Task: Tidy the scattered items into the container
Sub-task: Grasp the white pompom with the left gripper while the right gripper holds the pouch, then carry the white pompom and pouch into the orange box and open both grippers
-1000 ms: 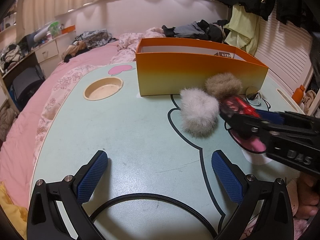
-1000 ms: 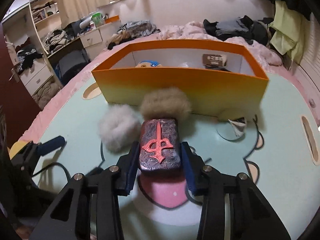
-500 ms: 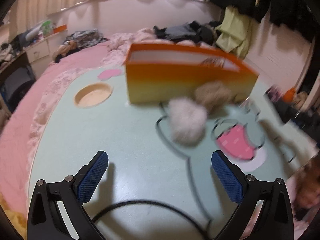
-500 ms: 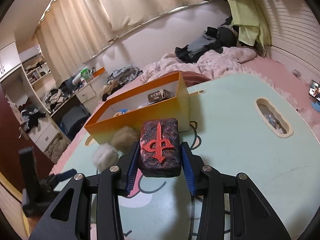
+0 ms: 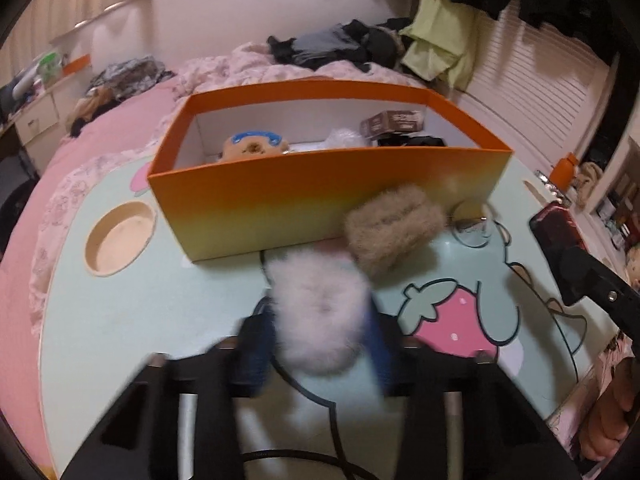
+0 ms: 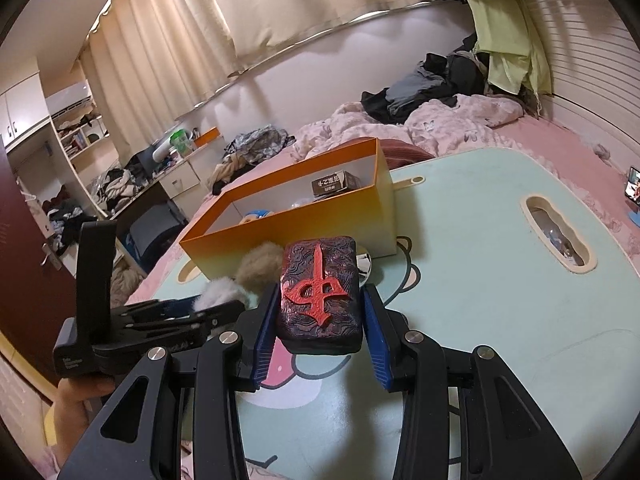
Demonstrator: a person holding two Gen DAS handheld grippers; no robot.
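My left gripper (image 5: 318, 344) is blurred and its jaws are closing on a white fluffy ball (image 5: 320, 312) on the mint table (image 5: 140, 320), with the pads against the fur on both sides. A beige fluffy ball (image 5: 394, 228) lies just beyond, touching the front wall of the orange box (image 5: 320, 196). My right gripper (image 6: 320, 300) is shut on a dark tile with a red raised symbol (image 6: 318, 280), held above the table to the right of the box (image 6: 304, 228). The same tile (image 5: 556, 224) shows at the right edge of the left wrist view.
Inside the box lie a plush toy (image 5: 252, 146) and a small brown carton (image 5: 394, 122). A small shiny object (image 5: 474, 226) sits beside the beige ball. The table has a round recess (image 5: 120, 238) and an oval slot (image 6: 556, 236). Pink bedding surrounds the table.
My left gripper has moved forward onto the white ball and its wide jaws have come together around it. The right gripper carried the tile up and off to the right.
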